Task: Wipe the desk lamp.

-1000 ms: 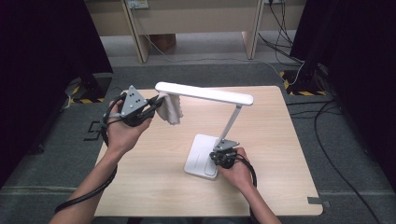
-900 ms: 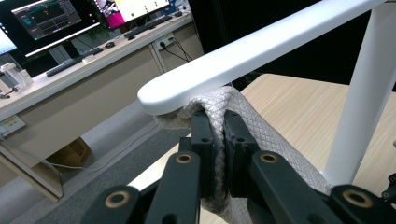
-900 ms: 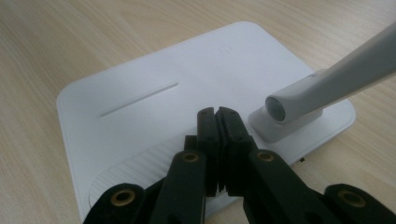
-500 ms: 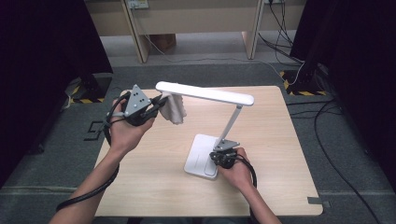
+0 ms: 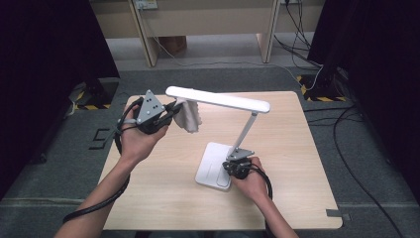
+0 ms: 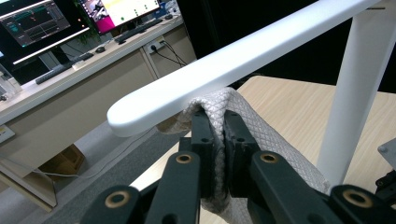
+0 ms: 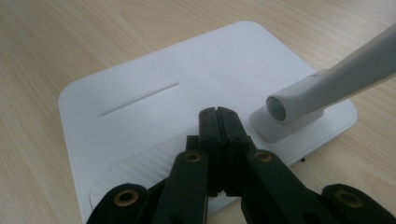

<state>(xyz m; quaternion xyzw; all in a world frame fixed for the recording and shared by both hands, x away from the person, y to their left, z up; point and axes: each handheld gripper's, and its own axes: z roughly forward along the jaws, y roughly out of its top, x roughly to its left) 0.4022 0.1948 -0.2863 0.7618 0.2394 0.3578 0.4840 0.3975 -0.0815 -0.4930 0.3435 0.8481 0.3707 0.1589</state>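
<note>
High view gives me a white desk lamp (image 5: 233,148) on the wooden table (image 5: 307,198), its flat head reaching left. My left gripper (image 6: 218,126) pinches a quilted off-white cloth (image 6: 252,126) tight against the head's underside near its tip. My right gripper (image 7: 218,122), jaws closed on nothing, rests over the lamp's base (image 7: 154,93) beside the slanted stem (image 7: 336,79)

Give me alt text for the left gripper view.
The left gripper pinches a white woven cloth against the underside of a white lamp head. The lamp's post rises at right over a wooden table.
</note>
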